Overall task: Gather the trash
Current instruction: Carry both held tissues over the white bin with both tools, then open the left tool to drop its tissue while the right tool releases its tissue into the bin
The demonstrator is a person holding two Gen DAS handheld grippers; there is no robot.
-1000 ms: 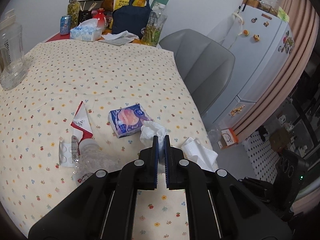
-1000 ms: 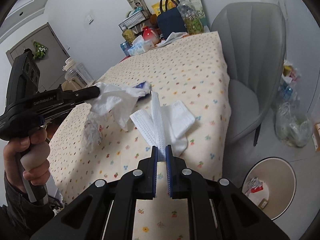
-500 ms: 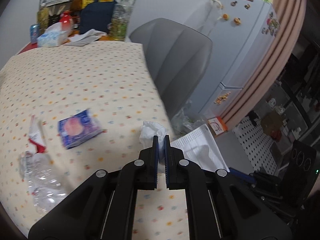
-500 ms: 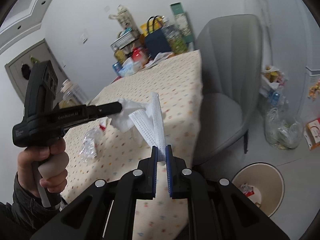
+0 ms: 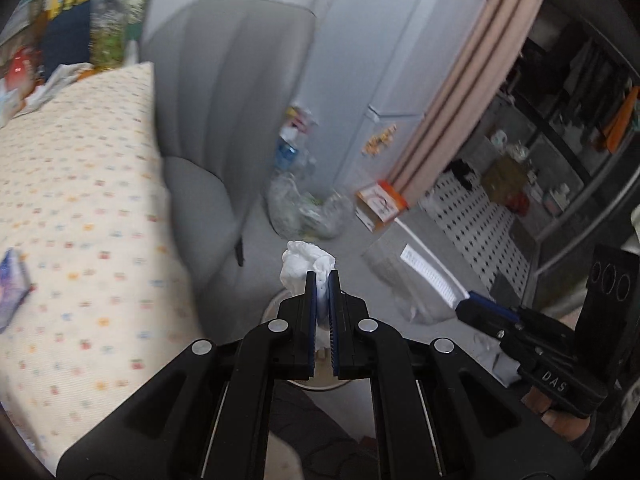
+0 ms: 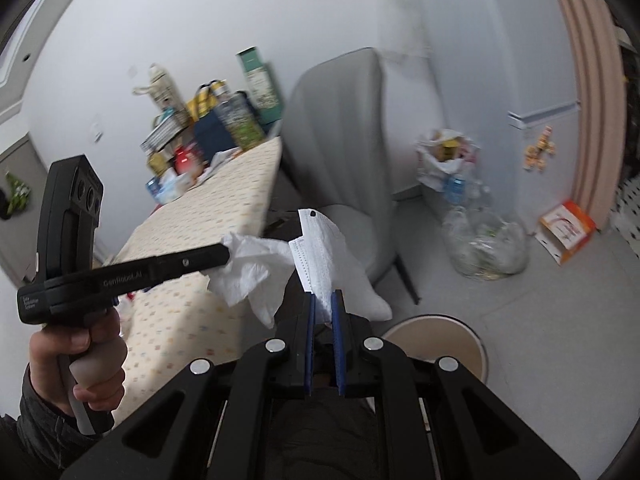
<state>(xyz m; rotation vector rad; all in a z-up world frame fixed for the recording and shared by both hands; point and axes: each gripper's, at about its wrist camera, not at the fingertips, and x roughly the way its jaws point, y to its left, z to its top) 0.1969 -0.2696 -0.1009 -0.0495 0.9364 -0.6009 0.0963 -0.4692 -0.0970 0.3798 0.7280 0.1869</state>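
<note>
My left gripper (image 5: 322, 280) is shut on a crumpled white tissue (image 5: 306, 260), held in the air past the table edge, above the floor by the chair. My right gripper (image 6: 324, 300) is shut on a white face mask (image 6: 320, 252) that stands up from its jaws. In the right wrist view the left gripper (image 6: 226, 254) reaches in from the left, and its tissue (image 6: 252, 274) hangs just left of the mask. A round beige trash bin (image 6: 440, 340) stands on the floor just below and right of the right gripper. A blue packet (image 5: 12, 288) still lies on the table.
The table with its dotted cloth (image 5: 80, 200) is at my left, with bags and bottles at its far end. A grey chair (image 6: 340, 140) stands beside it. A clear bag of bottles (image 6: 488, 248), an orange box (image 6: 568, 228) and a white fridge (image 5: 360, 60) lie beyond. A hand (image 6: 84, 356) holds the left gripper.
Both grippers have swung right, off the table and out over the floor by the chair, carrying the tissue and the mask. The bin has come close under the right gripper.
</note>
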